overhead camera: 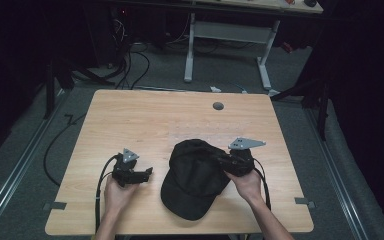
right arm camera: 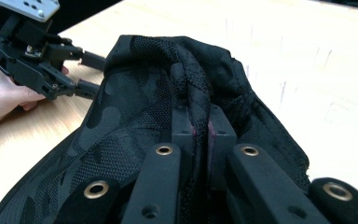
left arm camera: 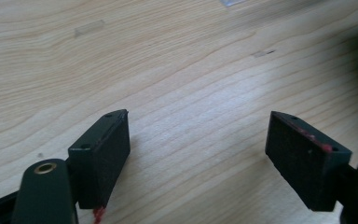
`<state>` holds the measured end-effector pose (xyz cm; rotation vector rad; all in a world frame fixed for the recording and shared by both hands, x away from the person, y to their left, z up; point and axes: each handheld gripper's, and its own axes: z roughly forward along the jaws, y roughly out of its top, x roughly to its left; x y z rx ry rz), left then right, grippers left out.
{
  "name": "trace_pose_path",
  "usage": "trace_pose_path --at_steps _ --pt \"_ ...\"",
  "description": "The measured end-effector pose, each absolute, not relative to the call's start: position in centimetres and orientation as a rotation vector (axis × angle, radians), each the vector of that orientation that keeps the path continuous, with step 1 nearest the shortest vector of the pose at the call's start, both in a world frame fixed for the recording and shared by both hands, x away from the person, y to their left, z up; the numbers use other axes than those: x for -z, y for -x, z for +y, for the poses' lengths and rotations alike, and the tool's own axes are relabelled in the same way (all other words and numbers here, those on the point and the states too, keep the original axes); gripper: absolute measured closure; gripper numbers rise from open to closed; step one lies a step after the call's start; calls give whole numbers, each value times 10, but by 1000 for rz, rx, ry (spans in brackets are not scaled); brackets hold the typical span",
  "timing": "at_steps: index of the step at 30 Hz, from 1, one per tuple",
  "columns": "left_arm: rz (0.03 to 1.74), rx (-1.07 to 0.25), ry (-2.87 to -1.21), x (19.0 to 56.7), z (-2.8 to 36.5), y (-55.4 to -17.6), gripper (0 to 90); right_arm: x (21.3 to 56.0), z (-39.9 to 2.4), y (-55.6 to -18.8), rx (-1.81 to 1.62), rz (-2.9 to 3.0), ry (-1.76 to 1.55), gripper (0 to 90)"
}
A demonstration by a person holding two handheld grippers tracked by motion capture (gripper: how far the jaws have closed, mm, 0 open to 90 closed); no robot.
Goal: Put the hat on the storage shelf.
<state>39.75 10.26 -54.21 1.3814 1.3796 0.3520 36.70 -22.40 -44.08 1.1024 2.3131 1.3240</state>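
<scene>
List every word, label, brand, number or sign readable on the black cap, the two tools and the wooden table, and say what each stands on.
None can be read.
Black camouflage-patterned fabric cap: tone-on-tone pattern, no lettering or logo showing.
Left tool and right tool: plain black pads, no markings.
Light wooden table: bare wood grain, no labels.

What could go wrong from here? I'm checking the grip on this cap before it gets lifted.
The right gripper pinches only a thin fold of the black cap, so the fabric may slip free or the crown may crumple. The left gripper stands open beside the cap over bare table, giving no support, so the brim could drag.
</scene>
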Motion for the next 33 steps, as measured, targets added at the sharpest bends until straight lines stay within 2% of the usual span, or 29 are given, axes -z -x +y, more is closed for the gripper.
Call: trace_pose_path --at_steps 18,33 --pt "1323 -98 -1380 519 103 -380 186 424 -241 -368 -1373 2300 -1028 850" --pt "1162 51 -1379 472 84 -366 161 400 -248 -368 -1410 2264 -938 850"
